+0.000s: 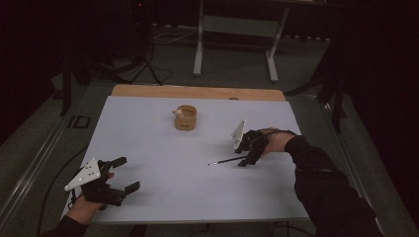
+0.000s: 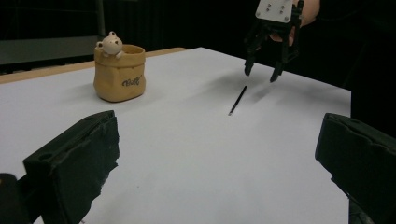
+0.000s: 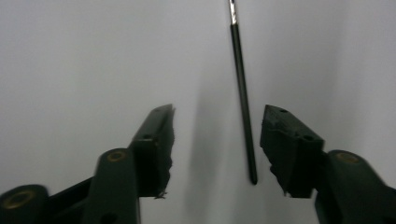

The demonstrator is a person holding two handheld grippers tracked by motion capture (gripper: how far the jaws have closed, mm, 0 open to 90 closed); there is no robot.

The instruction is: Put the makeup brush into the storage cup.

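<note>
A thin black pen (image 1: pixel 225 161) with a metal tip lies flat on the white table (image 1: pixel 163 197), right of centre. My right gripper (image 1: pixel 240 157) points down over the pen's near end. In the right gripper view the pen (image 3: pixel 243 93) lies between the two jaws, close to the right one, and neither pad presses on it. My right gripper (image 3: pixel 218 116) is open. My left gripper (image 1: pixel 131 173) rests near the front left corner, open wide with nothing between its jaws. From the left gripper view, the pen (image 2: pixel 237 100) lies just below my right gripper (image 2: pixel 260 74).
A tan pot (image 1: pixel 186 118) with a small bear figure on its rim stands at the far middle of the table; it is at the upper left in the left gripper view (image 2: pixel 119 74). A wooden strip (image 1: pixel 197 92) edges the far side. A metal frame (image 1: pixel 232 44) stands on the floor beyond.
</note>
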